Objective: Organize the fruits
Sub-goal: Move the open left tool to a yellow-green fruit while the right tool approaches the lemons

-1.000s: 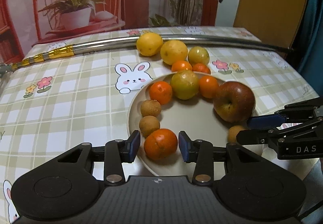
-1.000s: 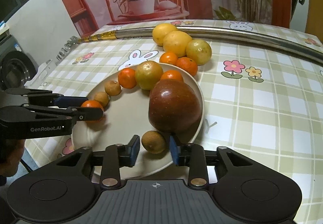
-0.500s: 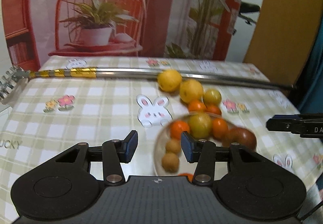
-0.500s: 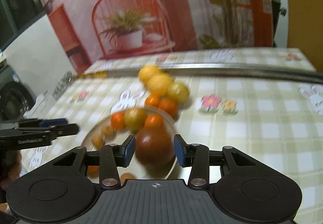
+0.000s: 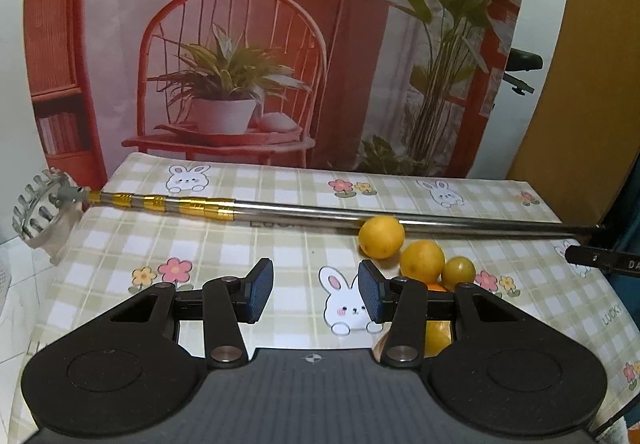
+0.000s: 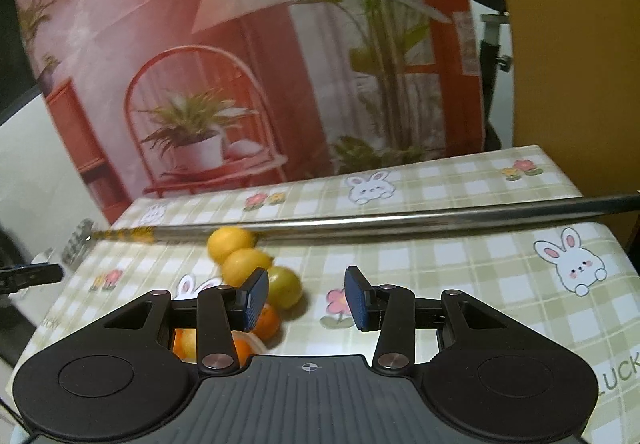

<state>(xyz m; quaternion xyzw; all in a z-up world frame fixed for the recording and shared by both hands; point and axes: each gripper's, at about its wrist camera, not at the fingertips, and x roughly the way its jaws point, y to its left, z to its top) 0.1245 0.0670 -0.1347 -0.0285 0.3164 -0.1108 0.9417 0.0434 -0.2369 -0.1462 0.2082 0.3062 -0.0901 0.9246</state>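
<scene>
Three yellow citrus fruits lie in a row on the checked tablecloth: a far one [image 5: 381,242] [image 6: 230,243], a middle one [image 5: 422,261] [image 6: 245,270] and a smaller greenish one [image 5: 458,273] [image 6: 285,287]. Small oranges [image 6: 267,320] [image 5: 437,336] show partly behind the gripper bodies. The plate is almost wholly hidden below the frames. My left gripper [image 5: 316,297] is open and empty, raised well above the table. My right gripper [image 6: 306,299] is open and empty, also raised, right of the fruit row.
A long metal telescopic pole [image 5: 304,210] [image 6: 400,222] with gold bands and a toothed head [image 5: 38,209] lies across the table behind the fruit. A printed backdrop stands behind the table. The other gripper's tip shows at the edge in each view [image 5: 600,259] [image 6: 28,276].
Both grippers have drawn back and up from the plate, leaving an orange and a small brown fruit on it. The plate has dropped out of view. Both stay open.
</scene>
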